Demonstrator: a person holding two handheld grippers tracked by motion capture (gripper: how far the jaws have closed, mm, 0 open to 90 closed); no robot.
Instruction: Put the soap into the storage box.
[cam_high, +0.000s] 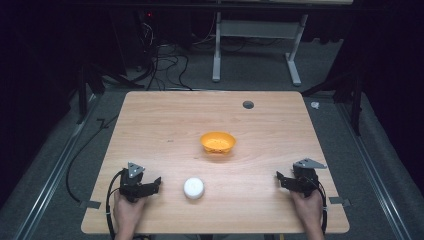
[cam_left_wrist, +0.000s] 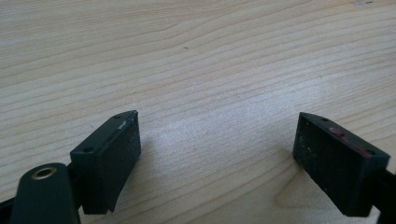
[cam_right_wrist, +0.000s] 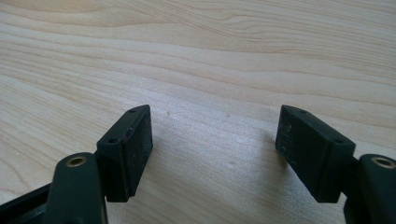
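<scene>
Hand-held gripper, left (cam_high: 156, 183), is resting low on the near-left part of the pale wooden counter (cam_high: 165, 125), jaws spread with nothing between them; the left gripper view is showing bare wood grain between its two black pads (cam_left_wrist: 109, 161). Hand-held gripper, right (cam_high: 280, 177), is sitting at the near-right, jaws likewise spread and empty, pointing inward toward the middle of the counter.

Orange plastic bowl (cam_high: 218, 143), shallow, with a yellowish granular filling too small to identify, is standing near the centre, well apart from both grippers. Small white round lidded container (cam_high: 194, 188) is sitting near the front edge, just beside the left gripper's tips and not touching them.

Judgement: work is at the approach stage, nothing grasped yet. Left gripper is lying closest to the white container, so the next move probably calls for sliding it sideways until the jaws straddle the container, then closing.
</scene>
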